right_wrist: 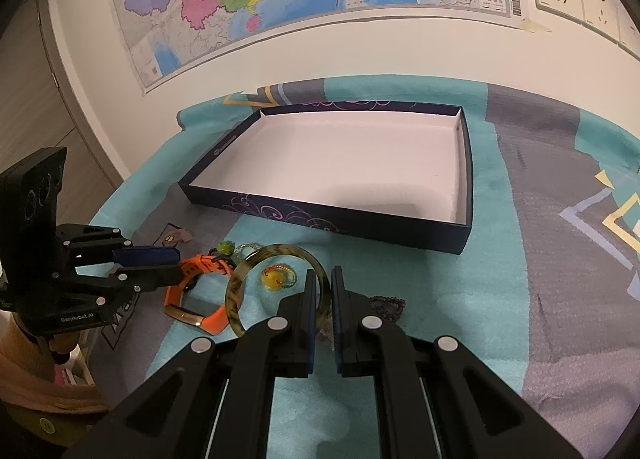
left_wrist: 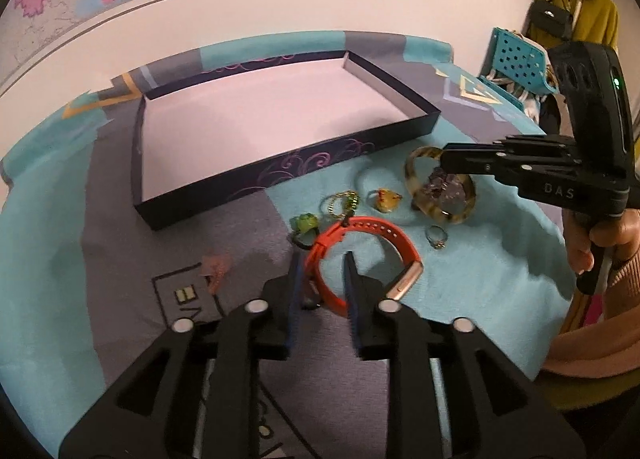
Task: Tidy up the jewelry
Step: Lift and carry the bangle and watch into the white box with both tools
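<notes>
Bangle (right_wrist: 256, 279) clamped in right claw (right_wrist: 321, 279); left claw (left_wrist: 324, 263) part-open astride orange band (left_wrist: 372, 235).

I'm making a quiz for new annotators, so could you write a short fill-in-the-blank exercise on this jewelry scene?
1. The right claw is shut on the mottled ____.
2. The inside of the dark box holds ____ jewelry.
3. The left claw straddles one side of the ____ watch band.
4. On the wall behind the box hangs a colourful ____.

Missing words: bangle; no; orange; map
</notes>
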Demonstrator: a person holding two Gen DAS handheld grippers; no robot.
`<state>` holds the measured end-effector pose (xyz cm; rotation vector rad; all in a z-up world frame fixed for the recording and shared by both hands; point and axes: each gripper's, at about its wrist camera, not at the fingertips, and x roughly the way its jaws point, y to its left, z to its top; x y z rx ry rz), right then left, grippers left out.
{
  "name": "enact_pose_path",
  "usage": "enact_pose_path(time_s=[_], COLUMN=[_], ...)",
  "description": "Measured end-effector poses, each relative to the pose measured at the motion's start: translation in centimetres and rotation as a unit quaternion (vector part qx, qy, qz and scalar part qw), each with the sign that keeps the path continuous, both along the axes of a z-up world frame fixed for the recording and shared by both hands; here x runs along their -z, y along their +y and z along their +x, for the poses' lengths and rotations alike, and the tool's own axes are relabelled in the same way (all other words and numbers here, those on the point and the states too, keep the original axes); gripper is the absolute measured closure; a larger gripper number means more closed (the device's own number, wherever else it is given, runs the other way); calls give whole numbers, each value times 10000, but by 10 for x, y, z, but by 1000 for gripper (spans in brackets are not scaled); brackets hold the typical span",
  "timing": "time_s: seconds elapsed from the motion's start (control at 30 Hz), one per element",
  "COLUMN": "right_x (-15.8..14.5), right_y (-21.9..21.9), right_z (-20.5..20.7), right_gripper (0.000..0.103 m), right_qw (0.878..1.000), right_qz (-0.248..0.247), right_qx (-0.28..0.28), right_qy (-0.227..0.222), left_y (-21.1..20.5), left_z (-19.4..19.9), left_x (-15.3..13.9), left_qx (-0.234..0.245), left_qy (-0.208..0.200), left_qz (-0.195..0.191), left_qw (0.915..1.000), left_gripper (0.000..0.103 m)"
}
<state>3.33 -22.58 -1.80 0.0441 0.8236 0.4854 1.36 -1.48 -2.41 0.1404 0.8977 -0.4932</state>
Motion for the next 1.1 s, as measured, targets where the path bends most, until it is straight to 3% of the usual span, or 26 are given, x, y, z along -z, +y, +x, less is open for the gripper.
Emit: enact_pose_path(time_s=[0.07,0.17,0.3,0.77,1.1], right_x=[1,2,2,-19,-40], right_y=[0,1,1,1,-3], right_z=[0,1,2,15,66], right_gripper=[97,97,97,97,97], right_qw=[10000,10000,10000,9997,9989], right_qz=[0,0,-14,-80,-33], right_qx=[5,-3,-18,-13,80], right_qy=[3,25,38,-247,-469], left_y=[1,-4,-6,5,15], left_z=[2,4,6,18,76], left_x=[1,10,10,-24,-59], left_qx=[8,81,14,-60,-424], left_qy=[53,199,139,-253,-649], left_qz=[-42,61,86,-183,-218], left_qw=[10000,9997,9999,9995,9968], left_gripper=[67,86,94,94,94])
